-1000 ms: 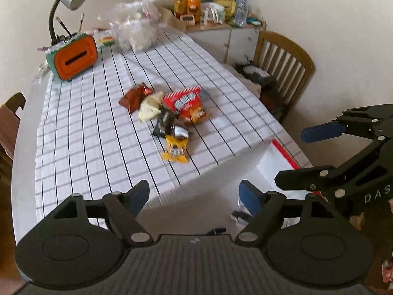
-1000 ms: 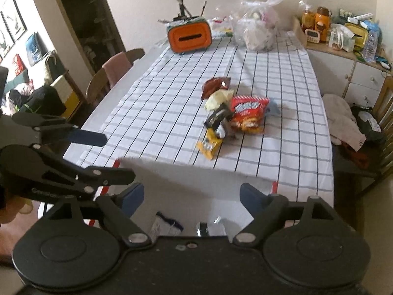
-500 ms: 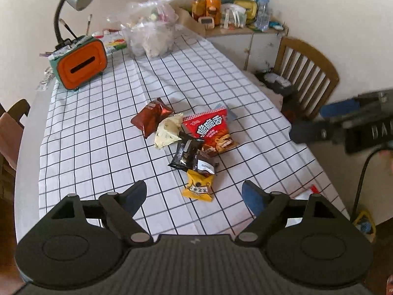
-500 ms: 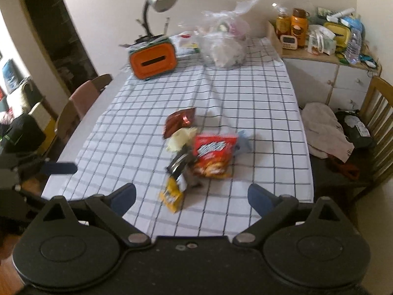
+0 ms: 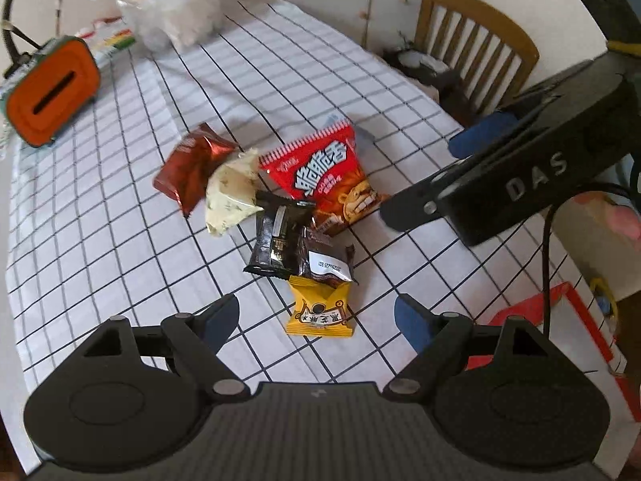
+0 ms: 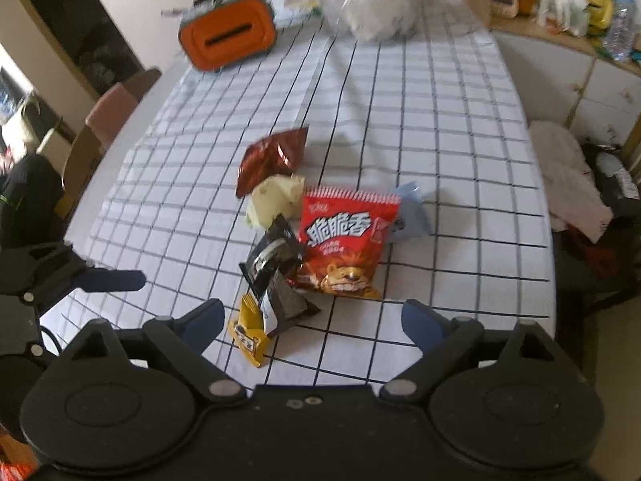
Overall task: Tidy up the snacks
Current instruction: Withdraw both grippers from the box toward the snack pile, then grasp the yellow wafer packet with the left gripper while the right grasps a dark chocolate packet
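- Checked cloth on the table point(image 5: 100, 216) carries the snack pile — red packet point(image 5: 328, 176) central, yellow packet point(image 5: 319, 312) nearest me.
- My left gripper point(image 5: 316, 316) hangs over the yellow packet, jaws wide, empty.
- My right gripper point(image 6: 312, 316) — likewise spread, holding nothing.

Checked tablecloth point(image 5: 120, 216) on table, wooden chair point(image 5: 476, 48), cream walls, white cabinet point(image 6: 601, 88), dark doorway point(image 6: 80, 20)

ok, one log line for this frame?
phase: approach | left hand-held gripper: open, over yellow snack packet | right hand-held gripper: open, empty | snack pile: untouched
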The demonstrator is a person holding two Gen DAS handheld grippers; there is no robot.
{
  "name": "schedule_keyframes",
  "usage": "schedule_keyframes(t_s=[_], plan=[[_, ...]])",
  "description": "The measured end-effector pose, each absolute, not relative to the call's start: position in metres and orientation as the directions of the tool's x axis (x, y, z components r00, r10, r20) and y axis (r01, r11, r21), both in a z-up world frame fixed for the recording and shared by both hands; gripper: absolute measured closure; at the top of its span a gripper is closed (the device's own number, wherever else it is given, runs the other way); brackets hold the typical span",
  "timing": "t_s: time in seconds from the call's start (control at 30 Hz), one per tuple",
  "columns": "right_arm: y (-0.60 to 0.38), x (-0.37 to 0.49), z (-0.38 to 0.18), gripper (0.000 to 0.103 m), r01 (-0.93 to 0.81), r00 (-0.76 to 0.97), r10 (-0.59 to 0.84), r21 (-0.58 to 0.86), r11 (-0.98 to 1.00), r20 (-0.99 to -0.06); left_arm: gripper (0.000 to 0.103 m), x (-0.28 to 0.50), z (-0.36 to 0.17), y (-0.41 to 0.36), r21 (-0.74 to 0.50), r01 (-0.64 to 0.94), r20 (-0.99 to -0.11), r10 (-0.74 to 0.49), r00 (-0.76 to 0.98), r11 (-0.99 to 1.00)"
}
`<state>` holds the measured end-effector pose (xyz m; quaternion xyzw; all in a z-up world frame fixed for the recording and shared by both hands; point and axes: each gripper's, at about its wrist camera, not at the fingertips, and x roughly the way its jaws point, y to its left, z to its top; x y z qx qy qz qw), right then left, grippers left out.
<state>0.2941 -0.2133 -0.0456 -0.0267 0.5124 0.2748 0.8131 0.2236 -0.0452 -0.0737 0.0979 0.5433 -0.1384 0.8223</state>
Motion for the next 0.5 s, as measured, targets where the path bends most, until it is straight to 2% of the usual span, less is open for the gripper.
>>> schedule_keyframes(t_s=[0.27, 0.4, 0.5], plan=[[-0.190, 0.319, -0.078, 0.016, -0.465, 0.202, 0.452, 0.321, 0.825, -0.869, 0.018, 0.252, -0.109, -0.040, -0.033, 0.290, -0.946, -0.123, 0.299, 0.956], [-0.184, 0.328, -0.091, 0.021, -0.427, 0.151, 0.481, 0.382, 0.820, -0.864, 0.018, 0.260, -0.122, -0.036, -0.108, 0.268, -0.950, -0.179, 0.256, 0.957], [-0.179, 0.332, -0.102, 0.025, -0.400, 0.116, 0.486, 0.407, 0.821, -0.866, 0.018, 0.262, -0.131, -0.042, -0.091, 0.293, -0.957, -0.165, 0.240, 0.952]])
